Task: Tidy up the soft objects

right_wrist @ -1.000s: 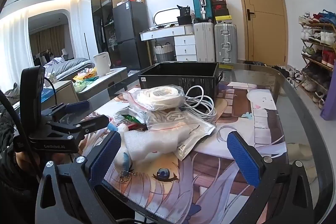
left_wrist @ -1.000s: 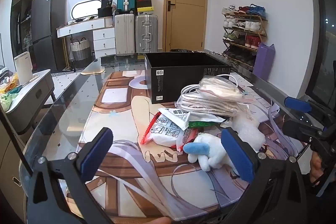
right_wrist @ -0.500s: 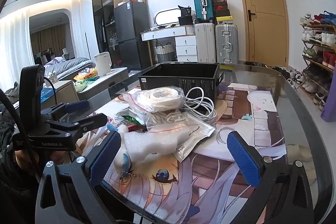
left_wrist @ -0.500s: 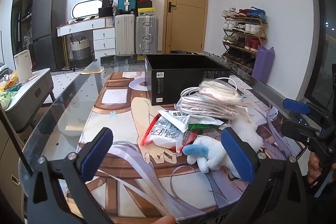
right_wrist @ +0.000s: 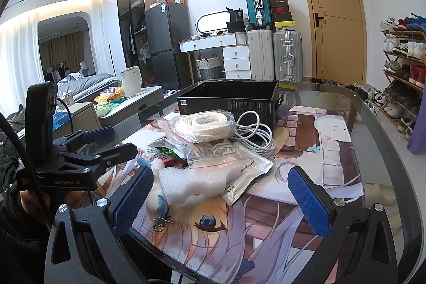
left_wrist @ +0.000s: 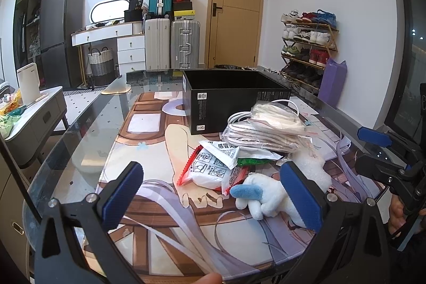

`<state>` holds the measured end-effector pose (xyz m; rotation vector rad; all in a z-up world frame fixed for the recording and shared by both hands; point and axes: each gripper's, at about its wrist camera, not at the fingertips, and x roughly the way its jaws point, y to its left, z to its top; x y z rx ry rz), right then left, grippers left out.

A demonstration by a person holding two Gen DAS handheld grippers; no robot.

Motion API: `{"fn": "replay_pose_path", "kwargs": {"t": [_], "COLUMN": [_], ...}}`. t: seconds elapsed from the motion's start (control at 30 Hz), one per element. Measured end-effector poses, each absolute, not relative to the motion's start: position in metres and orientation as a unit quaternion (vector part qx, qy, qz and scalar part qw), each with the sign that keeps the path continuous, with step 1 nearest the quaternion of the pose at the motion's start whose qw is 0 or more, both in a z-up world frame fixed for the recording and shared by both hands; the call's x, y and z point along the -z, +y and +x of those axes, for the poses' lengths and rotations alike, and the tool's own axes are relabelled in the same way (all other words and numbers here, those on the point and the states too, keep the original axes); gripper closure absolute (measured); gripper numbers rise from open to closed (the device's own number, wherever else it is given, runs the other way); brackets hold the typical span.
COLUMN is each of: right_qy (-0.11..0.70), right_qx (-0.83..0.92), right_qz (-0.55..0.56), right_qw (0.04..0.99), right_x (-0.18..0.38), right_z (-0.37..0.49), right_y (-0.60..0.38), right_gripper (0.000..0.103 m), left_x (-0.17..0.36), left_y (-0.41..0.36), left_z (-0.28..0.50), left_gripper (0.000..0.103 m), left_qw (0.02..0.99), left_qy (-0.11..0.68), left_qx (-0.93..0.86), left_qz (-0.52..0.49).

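Across the glass table, a printed mat carries everything. At its far end stands an open black box, and as far as its inside shows, nothing lies in it yet, so I judge the sorting barely begun. Near the box lies the heap of soft things: two clear bags of white cord stacked on a loose white cable, then a white foam piece, a red-edged white packet at the heap's left, and nearest of all a small white plush toy with a blue ear. All of it remains to be moved. The left tool hovers spread wide and empty just short of the packet and plush; the right tool hangs likewise released and empty before the foam.
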<state>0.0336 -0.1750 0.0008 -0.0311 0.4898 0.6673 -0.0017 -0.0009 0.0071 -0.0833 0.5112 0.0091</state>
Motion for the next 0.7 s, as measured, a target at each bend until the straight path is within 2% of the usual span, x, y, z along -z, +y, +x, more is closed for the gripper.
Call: {"fn": "replay_pose_path", "kwargs": {"t": [0.7], "right_qy": [0.246], "right_qx": [-0.322], "right_qz": [-0.011], "right_qw": [0.914], "right_x": [0.0028], "right_z": [0.0358], "right_y": [-0.1743], "right_gripper": [0.000], "left_x": [-0.0075], "left_y": [0.0043], "left_z": [-0.0021], "left_gripper": [0.000], "left_qw": [0.967], "left_qy": [0.249], "left_qx": [-0.001], "left_qz": [-0.046]}}
